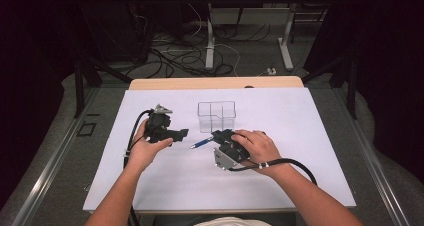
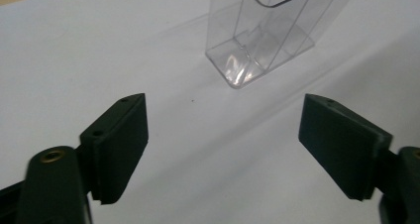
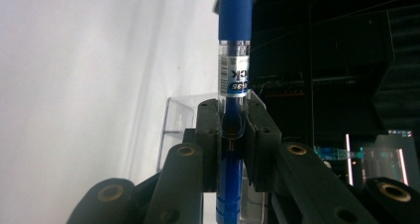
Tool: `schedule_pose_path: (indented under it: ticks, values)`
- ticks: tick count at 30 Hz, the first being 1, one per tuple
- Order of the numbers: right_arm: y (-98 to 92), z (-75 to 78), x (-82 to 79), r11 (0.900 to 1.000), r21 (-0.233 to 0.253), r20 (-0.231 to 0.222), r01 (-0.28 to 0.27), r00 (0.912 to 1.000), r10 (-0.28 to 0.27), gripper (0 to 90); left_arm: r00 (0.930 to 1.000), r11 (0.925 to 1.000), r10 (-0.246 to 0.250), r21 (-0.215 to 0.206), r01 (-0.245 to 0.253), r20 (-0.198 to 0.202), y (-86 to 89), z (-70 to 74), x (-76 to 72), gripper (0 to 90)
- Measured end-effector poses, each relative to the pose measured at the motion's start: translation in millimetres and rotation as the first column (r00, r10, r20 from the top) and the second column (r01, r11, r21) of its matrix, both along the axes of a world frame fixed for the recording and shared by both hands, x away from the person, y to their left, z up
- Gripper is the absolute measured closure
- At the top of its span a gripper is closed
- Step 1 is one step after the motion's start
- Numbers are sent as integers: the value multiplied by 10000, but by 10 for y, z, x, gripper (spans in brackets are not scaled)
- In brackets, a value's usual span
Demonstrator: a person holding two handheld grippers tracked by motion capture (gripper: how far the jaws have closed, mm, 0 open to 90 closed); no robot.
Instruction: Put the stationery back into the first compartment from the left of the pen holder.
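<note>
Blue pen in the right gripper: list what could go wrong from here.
1. The right gripper pinches the blue pen on its smooth clear barrel, so it may slip or swivel.
2. The clear organizer is light and stands free; a poke from the pen could tip or push it, since the open left gripper isn't steadying it.

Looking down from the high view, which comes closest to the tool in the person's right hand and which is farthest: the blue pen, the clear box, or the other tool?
1. The blue pen: clamped in the right tool, poking out toward the left.
2. The clear box: just behind it, farther up the white table.
3. The left tool: off to the left, held above the table, jaws open.
</note>
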State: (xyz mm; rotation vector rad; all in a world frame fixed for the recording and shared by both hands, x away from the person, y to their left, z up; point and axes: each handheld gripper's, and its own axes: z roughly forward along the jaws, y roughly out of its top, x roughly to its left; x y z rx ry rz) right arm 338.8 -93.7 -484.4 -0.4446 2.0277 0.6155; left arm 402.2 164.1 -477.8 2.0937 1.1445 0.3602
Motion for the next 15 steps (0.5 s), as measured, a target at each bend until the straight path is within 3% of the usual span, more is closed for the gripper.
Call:
schedule_pose_path:
  ticks: [1, 2, 3, 8, 13, 15]
  values:
    - [7, 23, 30, 9984, 559, -182, 3, 9998, 7, 791, 10000, 10000, 48, 62, -48, 13, 17, -3, 2, 156]
    - [7, 23, 30, 9984, 559, -182, 3, 9998, 7, 791, 10000, 10000, 74, -49, -74, -23, 32, -13, 1, 156]
    - [1, 51, 43, 9980, 613, -456, 157, 9989, -129, 791, 9999, 9999, 147, -80, -147, -42, 44, -19, -1, 154]
    - [2, 107, 131, 9845, 1670, -1082, 544, 9935, -366, 791, 9996, 9995, 284, 159, -285, 42, 91, -56, 1, 72]
    - [11, 183, 224, 9527, 2845, -1968, 1063, 9791, -505, 791, 9988, 9989, 459, -16, -459, 152, 137, -66, 11, 17]
    - [10, 218, 272, 9322, 3357, -2358, 1352, 9702, -558, 791, 9983, 9984, 564, -56, -563, 141, 150, -65, 11, 2]
